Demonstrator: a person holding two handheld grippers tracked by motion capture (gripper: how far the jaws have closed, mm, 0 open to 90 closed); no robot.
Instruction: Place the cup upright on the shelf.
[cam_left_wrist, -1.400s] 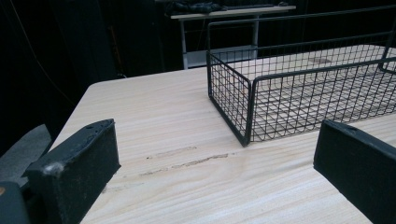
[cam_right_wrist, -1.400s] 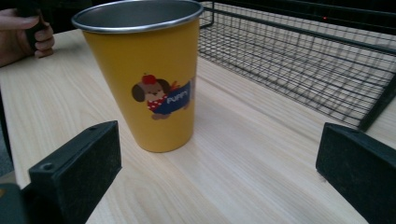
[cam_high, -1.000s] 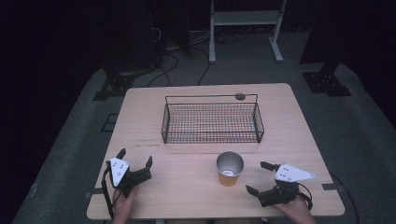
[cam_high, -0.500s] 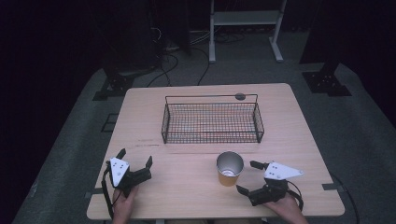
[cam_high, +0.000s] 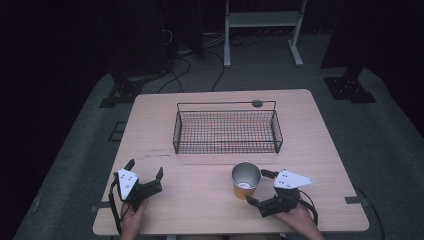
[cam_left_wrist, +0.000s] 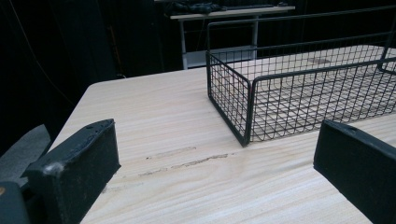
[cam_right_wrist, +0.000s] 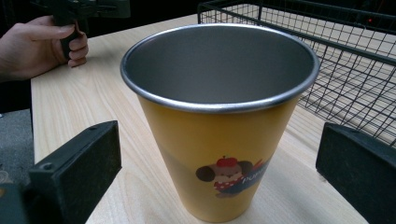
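A yellow cup (cam_high: 246, 181) with a bare metal inside stands upright near the table's front edge, right of centre. In the right gripper view the cup (cam_right_wrist: 219, 121) looms close, a cartoon print on its side. My right gripper (cam_high: 257, 187) is open, one jaw on each side of the cup, and I see no contact. My left gripper (cam_high: 145, 168) rests open at the front left with nothing between its jaws. In the left gripper view the left gripper (cam_left_wrist: 217, 172) points at bare wood in front of the basket corner.
A black wire basket (cam_high: 227, 134) sits mid-table behind the cup, its near corner (cam_left_wrist: 246, 109) ahead of the left jaws and its wall (cam_right_wrist: 355, 56) behind the cup. A small dark disc (cam_high: 257, 103) lies at the far edge. The other hand (cam_right_wrist: 42, 44) shows beyond the cup.
My right gripper has slid left along the front edge until its open jaws flank the cup. The left gripper and the cup have stayed put.
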